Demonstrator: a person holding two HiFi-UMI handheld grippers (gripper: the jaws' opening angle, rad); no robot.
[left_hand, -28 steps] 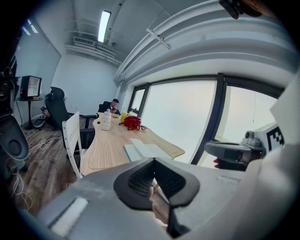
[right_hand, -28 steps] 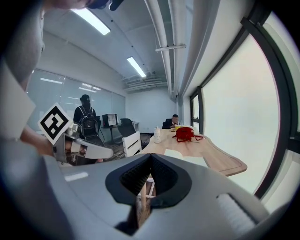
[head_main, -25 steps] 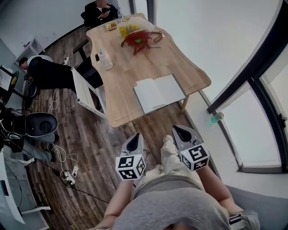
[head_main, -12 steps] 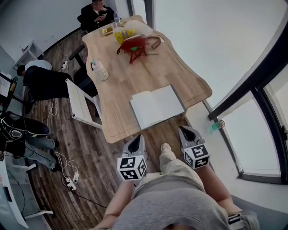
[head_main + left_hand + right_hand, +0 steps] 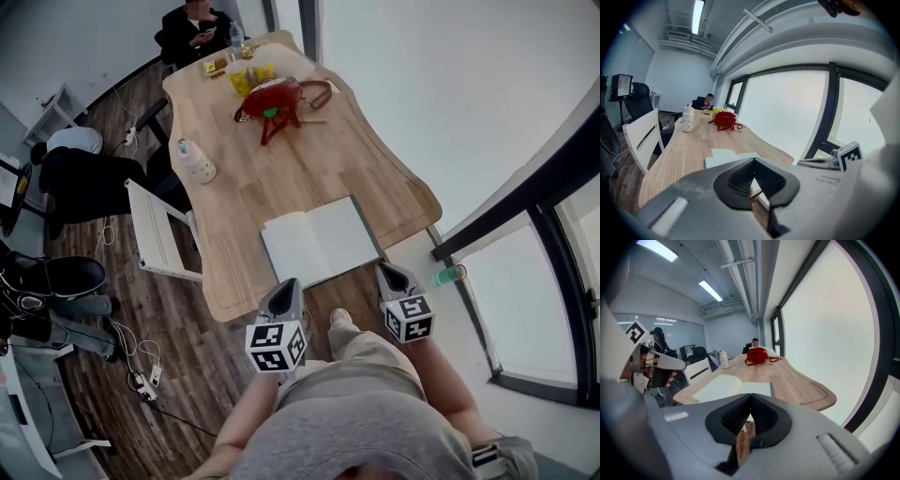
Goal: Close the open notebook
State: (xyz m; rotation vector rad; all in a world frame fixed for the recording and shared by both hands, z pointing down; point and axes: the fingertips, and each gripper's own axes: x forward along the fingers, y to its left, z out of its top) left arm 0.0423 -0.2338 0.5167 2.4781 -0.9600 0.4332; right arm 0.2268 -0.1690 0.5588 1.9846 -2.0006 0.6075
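**Open notebook on a wooden table, two closed grippers just short of it**

Seen from above, a long pale wooden table (image 5: 281,169) runs away from the viewer. An open notebook (image 5: 321,241) lies flat near its near end, blank white pages up, slightly skewed to the table edge. A thin dark strip of cover shows along its right side.

The left gripper (image 5: 284,286) and the right gripper (image 5: 389,272) both point at the table from just off its near edge. Neither touches the notebook. In each gripper view the jaws are pressed together with nothing between them, and the notebook sits just beyond the tips.

Far down the table are a white bottle (image 5: 194,161) and a red bag (image 5: 274,97), both well apart from the notebook. A white chair (image 5: 155,239) stands at the table's left side.

The notebook looks light and thin, so its pages will probably bend and fan if lifted singly. The cover seems the firmer part. The smooth wood may let the whole book slide when pushed.

The best hold is likely the outer edge of one cover, pages gathered with it, swung over the central fold. The other gripper could press down on the opposite half to keep it from sliding. The jaws would need to part first, or wedge under the edge.
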